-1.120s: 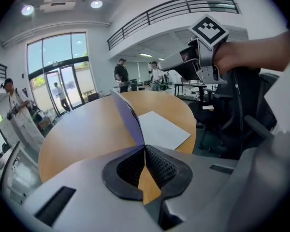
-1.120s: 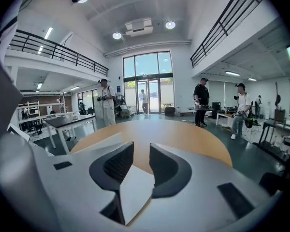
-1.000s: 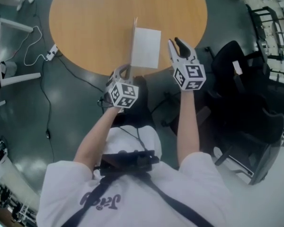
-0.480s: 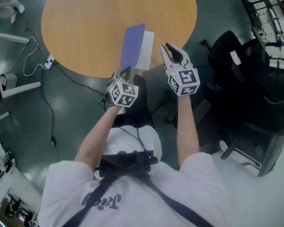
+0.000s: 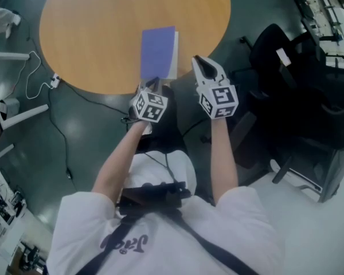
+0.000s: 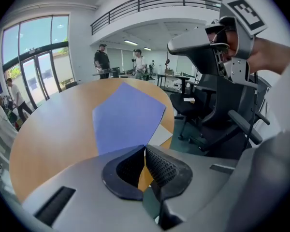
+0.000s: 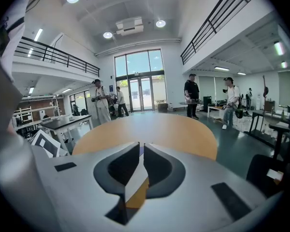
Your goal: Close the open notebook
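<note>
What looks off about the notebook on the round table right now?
Only the purple cover: it hangs tilted above the white page, not flat, its near corner pinched in the left gripper. Nothing looks spilled or damaged.

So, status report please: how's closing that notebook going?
Left gripper shut on notebook cover. Right gripper jaws just closing, empty. Cover nearly down. Nothing in the way.

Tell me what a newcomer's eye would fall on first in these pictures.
The blue notebook stands out on the near edge of the round wooden table, its cover almost down over a strip of white page. The left gripper pinches the cover's near corner, while the right gripper, whose jaws have just been closing with nothing between them, hovers beside it at the table's edge.
</note>
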